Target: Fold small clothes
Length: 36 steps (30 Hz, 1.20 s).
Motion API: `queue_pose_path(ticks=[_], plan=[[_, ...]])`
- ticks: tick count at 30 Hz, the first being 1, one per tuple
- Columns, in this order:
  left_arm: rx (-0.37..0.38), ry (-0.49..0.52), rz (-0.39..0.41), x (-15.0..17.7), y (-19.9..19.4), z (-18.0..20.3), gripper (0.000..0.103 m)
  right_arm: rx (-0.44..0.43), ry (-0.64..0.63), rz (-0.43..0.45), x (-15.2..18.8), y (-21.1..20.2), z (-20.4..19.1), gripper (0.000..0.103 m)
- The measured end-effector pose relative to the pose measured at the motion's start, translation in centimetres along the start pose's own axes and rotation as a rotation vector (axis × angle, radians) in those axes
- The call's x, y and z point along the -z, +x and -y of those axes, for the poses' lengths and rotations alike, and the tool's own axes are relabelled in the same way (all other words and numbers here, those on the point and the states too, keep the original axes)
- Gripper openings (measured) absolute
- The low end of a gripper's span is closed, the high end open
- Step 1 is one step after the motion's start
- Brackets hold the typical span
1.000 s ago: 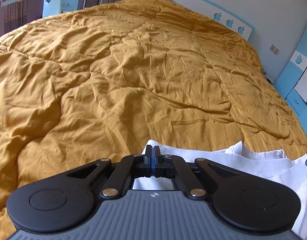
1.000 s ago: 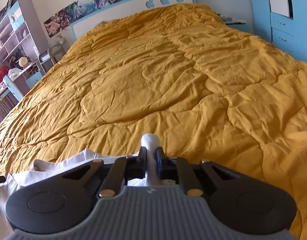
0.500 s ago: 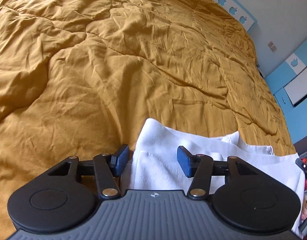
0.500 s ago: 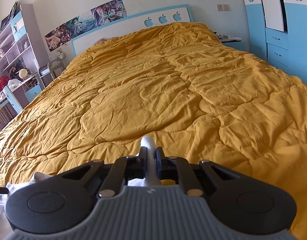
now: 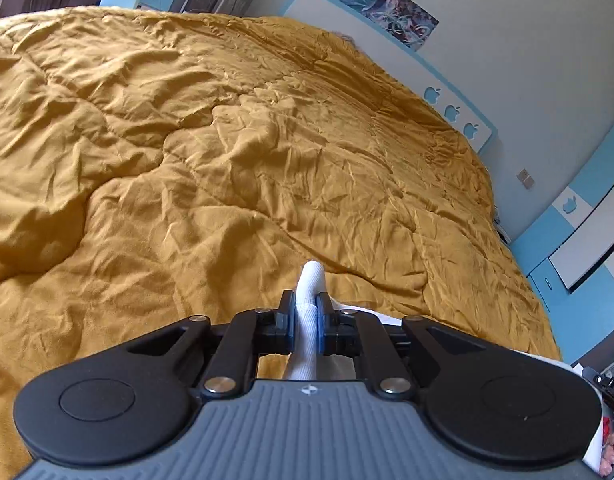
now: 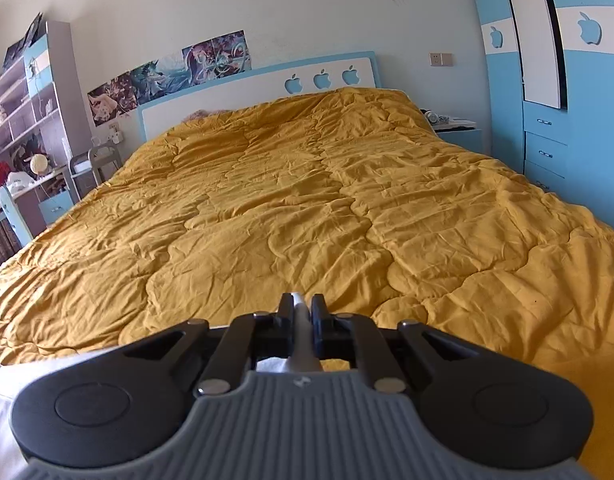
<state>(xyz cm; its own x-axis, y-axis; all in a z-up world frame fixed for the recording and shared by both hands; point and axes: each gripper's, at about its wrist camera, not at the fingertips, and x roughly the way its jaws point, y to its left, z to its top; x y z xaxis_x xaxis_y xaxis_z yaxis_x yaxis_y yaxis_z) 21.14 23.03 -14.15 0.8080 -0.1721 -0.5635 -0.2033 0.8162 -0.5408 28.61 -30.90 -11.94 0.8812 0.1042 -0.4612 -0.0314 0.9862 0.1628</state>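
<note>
A wide bed (image 6: 307,208) under a rumpled mustard quilt (image 5: 227,160) filled the room. At its near edge lay a white garment (image 6: 3,408). The left gripper (image 5: 305,312) had just closed, pinching a fold of it; the right gripper (image 6: 301,316) was clenched on another fold.

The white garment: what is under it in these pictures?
Under the white garment, pinched by the left gripper and right gripper, lies the yellow quilt. What the quilt covers cannot be seen.
</note>
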Motion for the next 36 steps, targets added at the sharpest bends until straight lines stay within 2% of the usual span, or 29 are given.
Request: queue_pose_path(ticks=[3, 5, 7, 8, 9, 10, 12, 13, 14, 16, 18, 19, 22, 23, 25, 27, 29, 31, 33, 35, 36], plan=[[-0.045, -0.033, -0.075, 1.3, 2.6, -1.5, 0.011, 0.052, -0.027, -0.093, 2.5, 2.8, 0.0, 0.003], [-0.020, -0.066, -0.075, 1.5, 2.9, -2.3, 0.013, 0.089, -0.016, -0.165, 4.6, 4.6, 0.5, 0.003], [-0.015, -0.096, -0.091, 1.0, 2.7, -2.8, 0.020, 0.119, 0.035, -0.192, 5.5, 5.4, 1.5, 0.006], [-0.014, -0.094, -0.100, 0.7, 2.6, -2.9, 0.022, 0.131, 0.058, -0.197, 5.4, 5.6, 1.9, 0.011], [-0.021, -0.081, -0.101, 0.5, 2.3, -2.8, 0.023, 0.156, 0.073, -0.198, 5.3, 5.5, 2.2, 0.026], [-0.049, -0.041, -0.095, 0.3, 1.7, -2.3, 0.024, 0.195, 0.084, -0.189, 5.0, 5.3, 2.4, 0.030], [-0.142, 0.103, -0.054, 0.2, 0.1, -0.5, 0.031, 0.321, 0.072, -0.180, 4.4, 4.5, 2.8, 0.020], [-0.185, 0.178, -0.028, 0.2, -0.7, 0.5, 0.034, 0.340, 0.069, -0.175, 4.0, 4.0, 3.1, 0.019], [-0.233, 0.265, 0.014, 0.4, -2.1, 1.8, 0.035, 0.333, 0.079, -0.170, 3.7, 3.4, 3.5, 0.019], [-0.231, 0.340, 0.049, 0.5, -4.2, 3.7, 0.035, 0.243, 0.163, -0.137, 2.8, 1.2, 4.1, 0.019], [-0.162, 0.350, 0.063, 0.8, -6.2, 5.5, 0.031, 0.110, 0.219, -0.112, 2.0, -1.1, 3.4, 0.019], [-0.111, 0.345, 0.065, 1.2, -7.2, 6.6, 0.024, 0.039, 0.219, -0.101, 1.8, -2.1, 2.2, 0.019], [0.051, 0.339, 0.022, 3.0, -8.4, 9.9, 0.017, -0.125, 0.123, -0.082, 2.1, -4.6, -3.1, 0.019], [0.078, 0.342, 0.001, 3.7, -8.3, 10.7, 0.015, -0.199, 0.047, -0.095, 2.6, -5.3, -6.1, 0.019], [0.093, 0.354, -0.043, 6.0, -7.4, 12.3, 0.015, -0.274, -0.100, -0.101, 4.1, -6.1, -10.5, 0.019], [0.068, 0.375, -0.077, 8.6, -6.1, 13.2, 0.012, -0.307, -0.256, -0.083, 6.7, -7.0, -15.1, 0.019], [0.080, 0.369, -0.083, 11.1, -5.6, 12.6, 0.010, -0.341, -0.284, -0.133, 8.7, -6.5, -17.2, 0.018], [0.022, 0.358, -0.077, 12.9, -5.5, 11.3, 0.010, -0.318, -0.300, -0.176, 10.8, -5.6, -18.0, 0.015], [-0.002, 0.331, -0.073, 13.9, -5.8, 9.8, 0.006, -0.246, -0.279, -0.209, 12.1, -4.6, -17.0, 0.015], [0.016, 0.290, -0.058, 13.8, -6.5, 7.9, 0.006, -0.188, -0.167, -0.223, 12.6, -3.8, -14.1, 0.011], [0.020, 0.277, -0.051, 13.5, -6.8, 7.3, 0.006, -0.167, -0.114, -0.216, 12.5, -3.5, -12.6, 0.000]])
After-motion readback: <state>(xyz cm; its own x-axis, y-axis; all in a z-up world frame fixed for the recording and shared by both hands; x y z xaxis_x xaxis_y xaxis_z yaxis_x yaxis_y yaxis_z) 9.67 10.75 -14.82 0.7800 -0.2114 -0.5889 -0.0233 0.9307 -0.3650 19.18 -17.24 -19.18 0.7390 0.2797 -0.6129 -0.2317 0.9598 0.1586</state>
